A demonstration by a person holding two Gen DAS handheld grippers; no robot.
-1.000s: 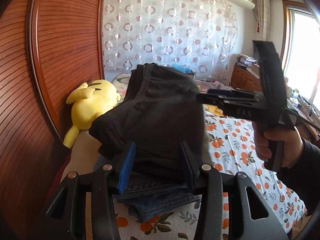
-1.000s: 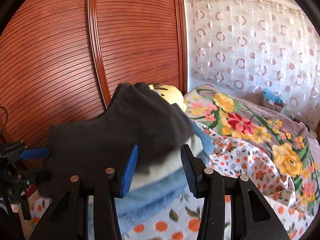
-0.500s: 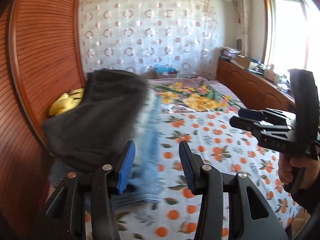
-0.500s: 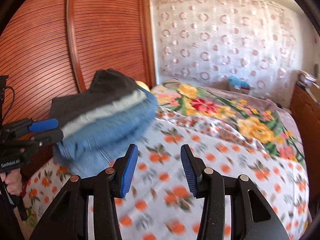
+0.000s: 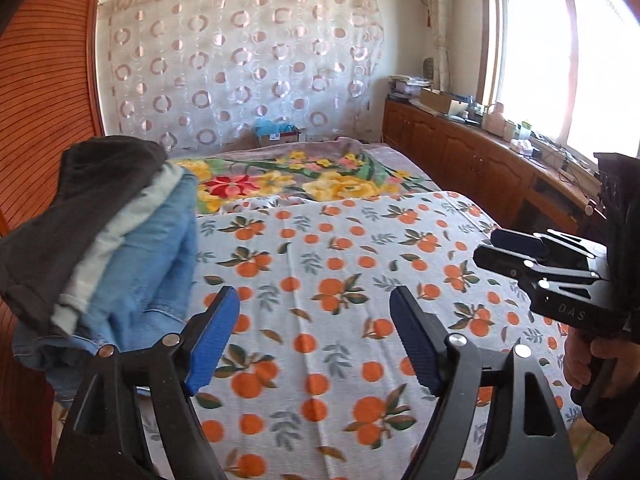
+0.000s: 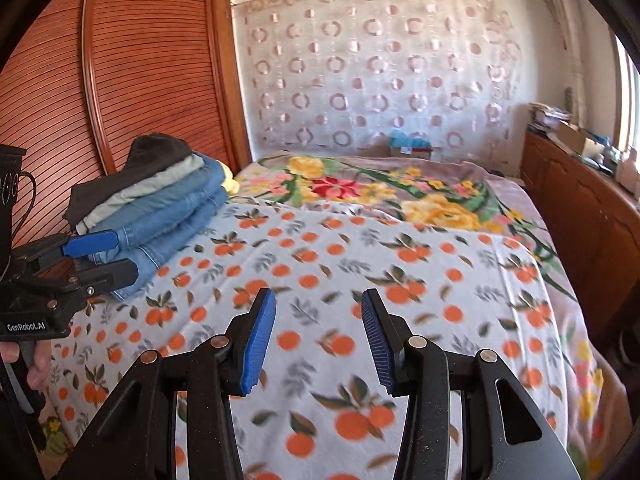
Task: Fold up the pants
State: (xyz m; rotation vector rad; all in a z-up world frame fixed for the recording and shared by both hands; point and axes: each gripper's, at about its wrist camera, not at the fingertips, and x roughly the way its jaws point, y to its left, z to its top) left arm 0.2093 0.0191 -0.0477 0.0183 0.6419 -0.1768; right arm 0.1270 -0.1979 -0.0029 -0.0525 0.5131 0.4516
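- Left gripper (image 5: 314, 336): we note its jaws have just been opening and now stand wide apart; ribbed blue pads (image 5: 212, 340) on black arms, nothing between them, only sheet beyond.
- Right gripper (image 6: 319, 344): jaws partly apart, the same ridged blue pads, nothing held.
- Stack of folded pants (image 6: 160, 208): lies to the left of both grippers, near the left one and touching neither. We count soft rounded folds: dark charcoal cloth on top, a pale grey layer, then faded blue denim with stitched seams at the bottom.
- Bed sheet (image 5: 340, 280): flat white cotton printed with oranges and leaves, spread under and ahead of both grippers; one long crease runs away from the left gripper.
- Floral blanket (image 6: 420, 196): plush, yellow and red flowers, farther along the bed.
- Slatted wooden panel (image 6: 140, 60): reddish, ribbed horizontally, behind the stack.
- Hand (image 5: 588, 364) grips the right gripper's handle.
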